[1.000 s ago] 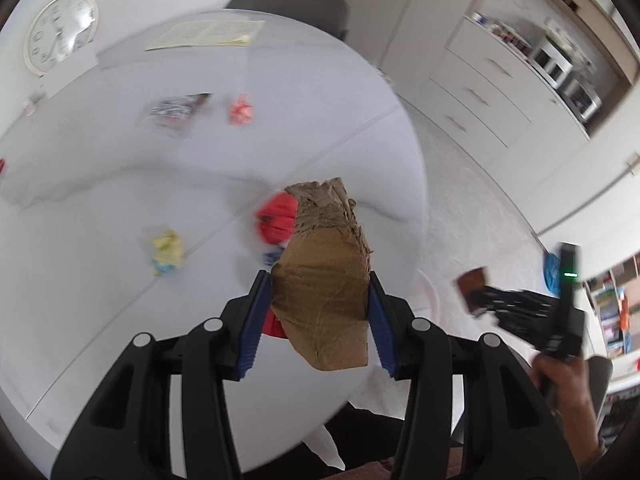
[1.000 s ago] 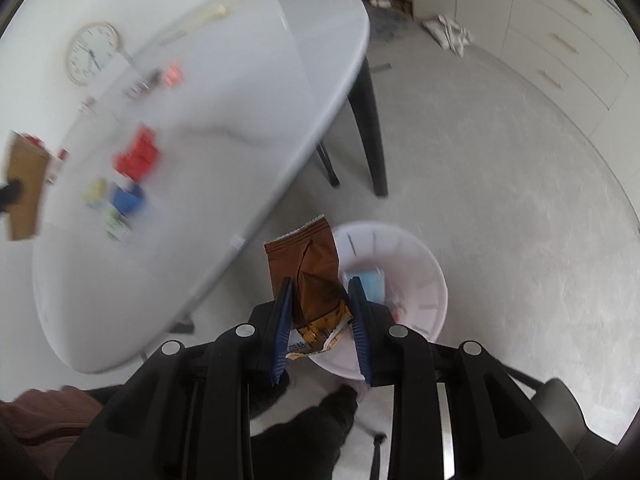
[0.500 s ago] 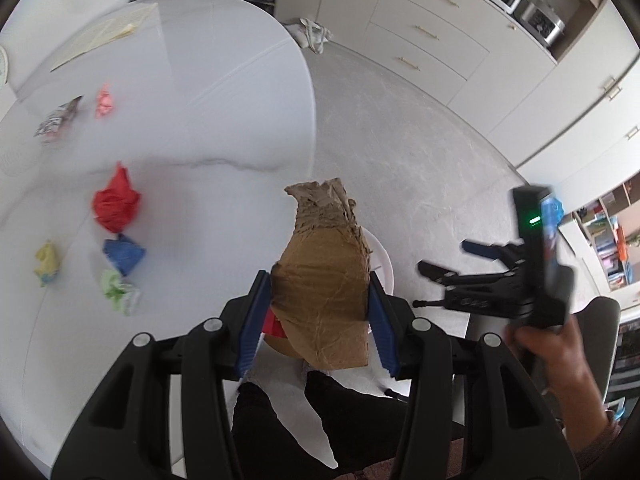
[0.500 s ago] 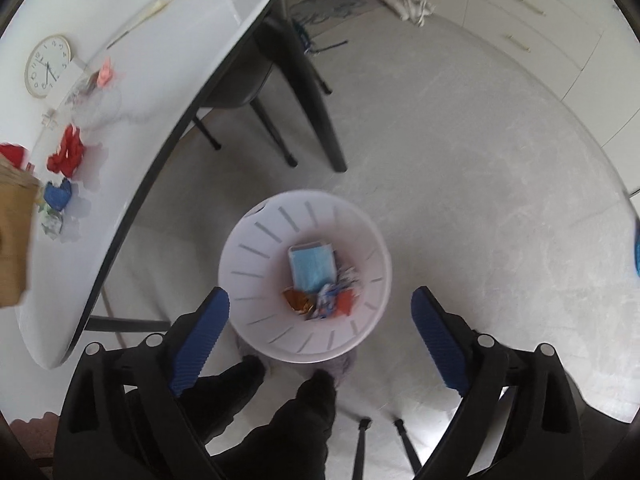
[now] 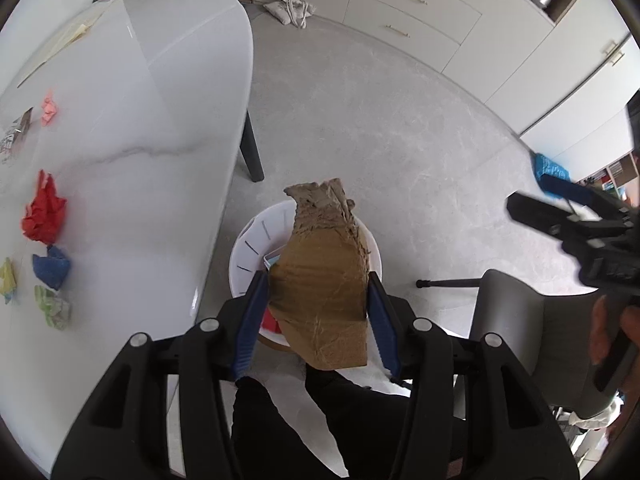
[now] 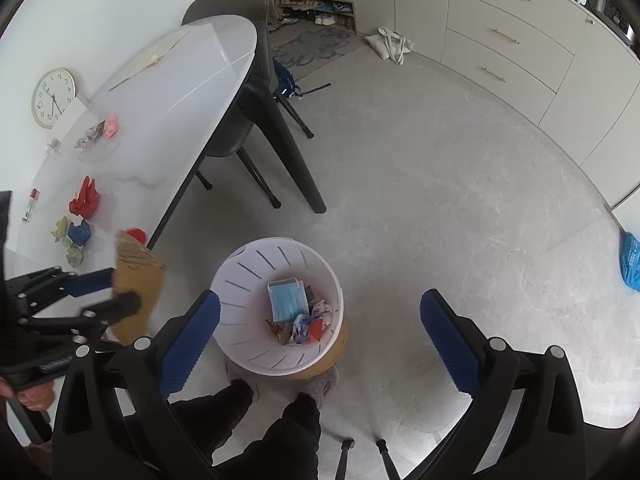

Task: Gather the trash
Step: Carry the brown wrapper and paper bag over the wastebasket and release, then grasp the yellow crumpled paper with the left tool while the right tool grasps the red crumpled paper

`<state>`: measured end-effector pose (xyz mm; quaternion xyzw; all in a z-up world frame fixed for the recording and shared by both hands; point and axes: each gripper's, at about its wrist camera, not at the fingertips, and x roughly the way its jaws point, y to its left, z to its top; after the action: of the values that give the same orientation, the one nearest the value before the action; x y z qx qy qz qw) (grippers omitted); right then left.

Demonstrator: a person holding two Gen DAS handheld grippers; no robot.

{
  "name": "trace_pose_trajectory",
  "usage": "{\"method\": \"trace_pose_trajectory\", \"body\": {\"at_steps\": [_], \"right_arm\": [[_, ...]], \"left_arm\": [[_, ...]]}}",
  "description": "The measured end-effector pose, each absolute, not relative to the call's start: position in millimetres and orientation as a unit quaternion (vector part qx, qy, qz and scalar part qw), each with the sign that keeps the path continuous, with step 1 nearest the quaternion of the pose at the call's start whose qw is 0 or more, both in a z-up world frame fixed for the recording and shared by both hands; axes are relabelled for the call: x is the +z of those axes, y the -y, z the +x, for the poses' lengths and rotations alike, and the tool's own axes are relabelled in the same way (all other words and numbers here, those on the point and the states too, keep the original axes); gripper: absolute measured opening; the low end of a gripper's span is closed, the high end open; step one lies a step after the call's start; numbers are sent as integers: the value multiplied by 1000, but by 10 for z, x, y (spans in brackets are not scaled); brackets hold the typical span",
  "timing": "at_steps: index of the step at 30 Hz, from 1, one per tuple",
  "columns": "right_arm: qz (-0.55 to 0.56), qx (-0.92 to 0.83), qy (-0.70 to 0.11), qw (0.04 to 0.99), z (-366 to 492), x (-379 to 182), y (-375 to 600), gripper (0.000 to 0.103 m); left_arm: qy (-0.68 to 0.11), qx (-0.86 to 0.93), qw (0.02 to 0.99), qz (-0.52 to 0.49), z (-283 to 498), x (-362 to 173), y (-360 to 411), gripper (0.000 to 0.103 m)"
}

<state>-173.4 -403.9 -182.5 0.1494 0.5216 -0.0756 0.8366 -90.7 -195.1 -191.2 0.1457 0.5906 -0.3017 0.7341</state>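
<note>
My left gripper (image 5: pixel 318 300) is shut on a torn piece of brown cardboard (image 5: pixel 324 280) and holds it above the white slotted bin (image 5: pixel 256 240) on the floor. The cardboard also shows at the left of the right wrist view (image 6: pixel 138 280). My right gripper (image 6: pixel 320 320) is open and empty, above the bin (image 6: pixel 240 280), which holds a blue face mask (image 6: pixel 288 300) and wrappers. Crumpled red (image 5: pixel 44 212), blue (image 5: pixel 52 266), green (image 5: pixel 54 306), yellow (image 5: pixel 7 280) and pink (image 5: pixel 50 106) scraps lie on the white table (image 5: pixel 140 120).
A foil wrapper (image 6: pixel 90 138) and a wall clock (image 6: pixel 52 98) are at the table's far side. Dark chairs (image 6: pixel 240 80) stand by the table and a grey chair (image 5: pixel 540 340) is at my right. Cabinets (image 6: pixel 500 40) line the far wall. The person's legs (image 6: pixel 248 420) are below the bin.
My right gripper opened and the brown snack wrapper it held is gone from it. My left gripper swung from over the table to above the bin, still gripping the cardboard.
</note>
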Motion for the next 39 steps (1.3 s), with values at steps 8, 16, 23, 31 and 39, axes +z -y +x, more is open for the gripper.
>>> {"method": "trace_pose_trajectory", "body": {"at_steps": [8,16,23,31,39], "right_arm": [[158,-81,-531,829,-1744,-1908,4143,100],[179,-84,-516,833,-1739,-1752,4143,100],[167,-42,-483,858,-1517,-1411,3745,100],[134,41,-474,869,-1024,-1284,2788,100],[102,96,-499,855,-461,-1481,1757,100]], "left_arm": [[-649,-287,678,190,-915,-2869,2156,75],[-576,-302,746,141,-965,-1935,1943,77],[-511,-215,829,68,-807,-992,955,94],[-511,-97,854,23,-430,-968,-293,95],[-542,-59,838,-12,229,-1592,-1075,94]]}}
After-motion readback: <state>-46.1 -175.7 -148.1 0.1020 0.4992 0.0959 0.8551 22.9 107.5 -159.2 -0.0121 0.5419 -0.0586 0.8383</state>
